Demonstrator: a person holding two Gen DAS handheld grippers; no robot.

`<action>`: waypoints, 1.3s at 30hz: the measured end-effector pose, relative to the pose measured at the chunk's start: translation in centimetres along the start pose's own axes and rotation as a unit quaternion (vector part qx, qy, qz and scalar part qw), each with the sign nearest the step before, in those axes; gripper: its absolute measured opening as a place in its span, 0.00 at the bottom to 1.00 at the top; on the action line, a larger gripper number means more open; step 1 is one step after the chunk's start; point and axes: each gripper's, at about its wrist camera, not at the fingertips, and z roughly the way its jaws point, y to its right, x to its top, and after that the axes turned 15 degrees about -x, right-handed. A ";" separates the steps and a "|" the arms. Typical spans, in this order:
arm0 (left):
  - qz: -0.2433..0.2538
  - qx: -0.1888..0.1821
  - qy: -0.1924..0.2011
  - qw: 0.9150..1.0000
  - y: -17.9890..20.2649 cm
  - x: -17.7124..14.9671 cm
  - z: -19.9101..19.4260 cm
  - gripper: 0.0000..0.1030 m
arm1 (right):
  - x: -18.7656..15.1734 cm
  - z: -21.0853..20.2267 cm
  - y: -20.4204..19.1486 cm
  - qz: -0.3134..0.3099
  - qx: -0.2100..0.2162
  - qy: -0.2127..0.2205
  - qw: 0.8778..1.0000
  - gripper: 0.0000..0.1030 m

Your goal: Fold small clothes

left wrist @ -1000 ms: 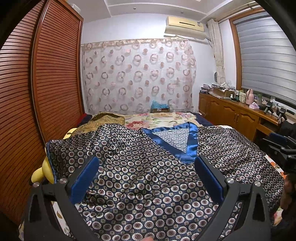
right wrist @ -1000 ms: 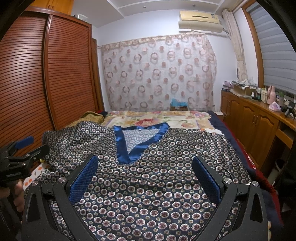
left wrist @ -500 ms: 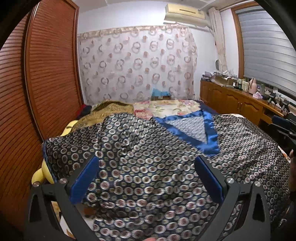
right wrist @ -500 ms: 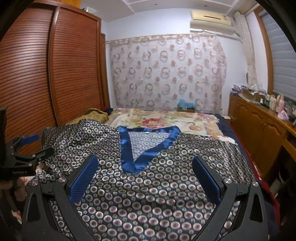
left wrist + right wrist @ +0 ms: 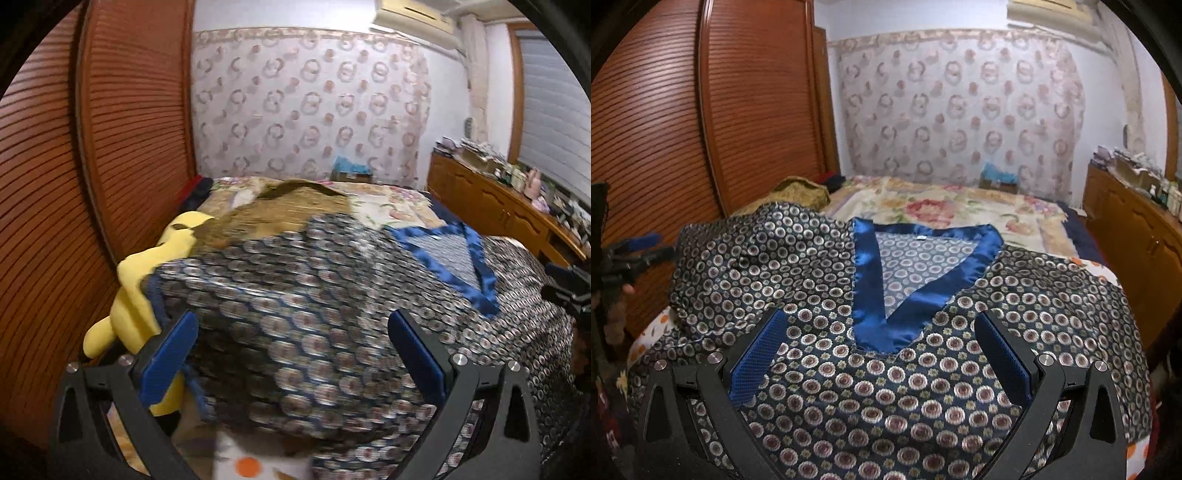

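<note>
left gripper (image 5: 291, 354) level, jaws wide, holds nothing, over left sleeve edge of patterned top (image 5: 332, 314), yellow plush (image 5: 147, 280) at left finger | right gripper (image 5: 879, 354) level, jaws wide, empty, above top's chest on bed (image 5: 923, 206), blue V-collar (image 5: 908, 306) just ahead

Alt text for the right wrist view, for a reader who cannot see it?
An open right claw hovers over a circle-patterned top with a blue V-neck trim, spread on a floral-sheeted bed; its left shoulder is rumpled.
</note>
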 end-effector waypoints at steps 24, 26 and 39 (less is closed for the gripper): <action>-0.177 -0.010 -0.036 0.983 -12.0 -1.3 2.2 0.43 | 2.3 7.2 -1.3 -0.013 0.040 -0.080 0.996 1.00; -0.177 -0.027 -0.034 0.983 -11.9 -1.2 2.4 0.43 | 2.3 7.4 -1.5 -0.016 0.041 -0.080 0.996 1.00; -0.155 -0.046 -0.033 0.986 -11.4 -1.3 2.2 0.00 | 1.8 7.6 -0.8 -0.004 0.036 -0.083 0.996 1.00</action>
